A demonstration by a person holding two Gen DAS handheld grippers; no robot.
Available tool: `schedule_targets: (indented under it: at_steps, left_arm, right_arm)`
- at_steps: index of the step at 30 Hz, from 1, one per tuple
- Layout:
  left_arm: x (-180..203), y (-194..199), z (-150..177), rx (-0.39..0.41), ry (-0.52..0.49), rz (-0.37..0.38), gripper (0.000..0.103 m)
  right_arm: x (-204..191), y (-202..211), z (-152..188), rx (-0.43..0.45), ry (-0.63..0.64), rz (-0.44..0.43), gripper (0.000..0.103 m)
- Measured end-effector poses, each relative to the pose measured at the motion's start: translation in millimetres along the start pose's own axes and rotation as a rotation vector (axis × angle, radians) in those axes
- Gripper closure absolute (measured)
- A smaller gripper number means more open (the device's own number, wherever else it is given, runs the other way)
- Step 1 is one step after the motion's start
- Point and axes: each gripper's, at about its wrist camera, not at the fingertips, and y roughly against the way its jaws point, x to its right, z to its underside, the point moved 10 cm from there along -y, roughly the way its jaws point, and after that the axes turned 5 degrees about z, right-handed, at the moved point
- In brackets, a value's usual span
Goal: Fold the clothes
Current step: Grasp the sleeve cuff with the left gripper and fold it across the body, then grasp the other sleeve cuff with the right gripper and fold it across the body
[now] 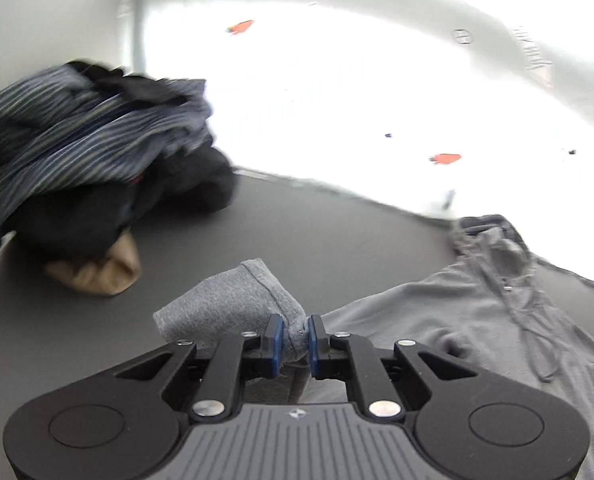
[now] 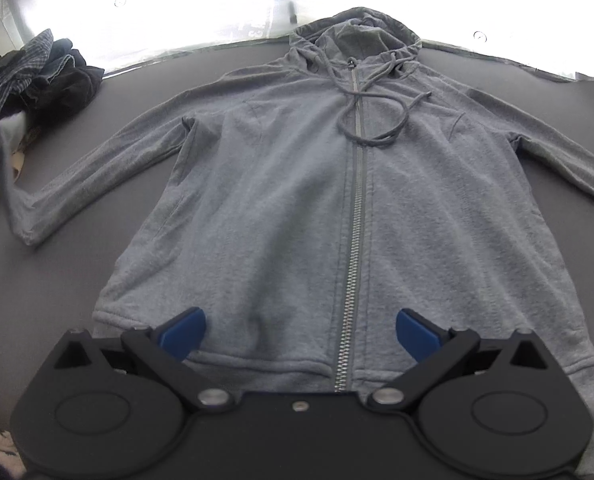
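The left wrist view shows the left hand-held gripper (image 1: 295,340) pinched nearly shut on the cuff (image 1: 293,320) of a grey zip hoodie (image 1: 449,320), the blue pads pressing the ribbed edge between them. The sleeve end (image 1: 225,308) bunches up in front of the jaws and appears lifted clear of the dark table (image 1: 297,232), probably so the arm of the garment can be carried across the body for a first fold. A grip at the very cuff gives control of the whole sleeve length with one pinch.

In the right wrist view the hoodie lies flat on the table, front up, zip (image 2: 355,240) closed, hood (image 2: 357,36) at the far edge and drawstrings (image 2: 373,120) looped over the chest. Both sleeves are spread outward, the one on the picture's left (image 2: 97,160) reaching toward a heap of other clothes (image 2: 37,76), which sits well apart from the body of the hoodie, presumably waiting its turn. The right hand-held gripper (image 2: 301,330) hangs over the bottom hem (image 2: 257,364) with its jaws spread wide and nothing between the pads; I judge it is poised there to pin or take the hem while the sleeve comes over.

The same heap, striped fabric over black with a tan piece beneath (image 1: 97,276), fills the left of the left wrist view.
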Motion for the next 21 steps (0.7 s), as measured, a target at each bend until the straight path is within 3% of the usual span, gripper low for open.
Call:
schedule_targets:
  at_steps: [3, 5, 7, 9, 11, 13, 16, 21]
  left_arm:
    - [100.3, -16.0, -14.9, 0.002, -0.104, 0.215, 0.089]
    - [162.8, -23.5, -10.7, -0.012, -0.185, 0.321, 0.086]
    - [211.6, -28.6, 8.1, -0.072, -0.258, 0.431, 0.079]
    - [247.7, -27.2, 42.2, -0.193, -0.335, 0.535, 0.067]
    - [263.5, -16.7, 72.1, -0.246, -0.426, 0.591, 0.056]
    - [260.8, -9.9, 96.8, -0.264, -0.484, 0.571, 0.043]
    - [234.5, -20.9, 117.9, -0.351, -0.433, 0.494, 0.04]
    - [170.7, -63.8, 112.1, -0.402, -0.314, 0.201, 0.036]
  right_arm:
    - [17.7, 9.7, -4.8, 0.033, -0.004, 0.039, 0.001]
    - [26.3, 7.7, -2.6, 0.012, -0.052, -0.003, 0.001]
    - [29.2, 4.6, 1.9, -0.018, -0.069, -0.035, 0.001]
    - [31.5, 5.0, 4.8, -0.024, -0.04, -0.022, 0.001]
    - [40.7, 7.5, 5.2, -0.017, -0.033, 0.002, 0.001]
    - [56.4, 9.2, 4.0, -0.012, -0.069, 0.028, 0.001]
    - [78.2, 10.2, 3.4, -0.005, -0.11, 0.07, 0.005]
    - [91.4, 6.2, -6.7, 0.018, -0.029, 0.118, 0.026]
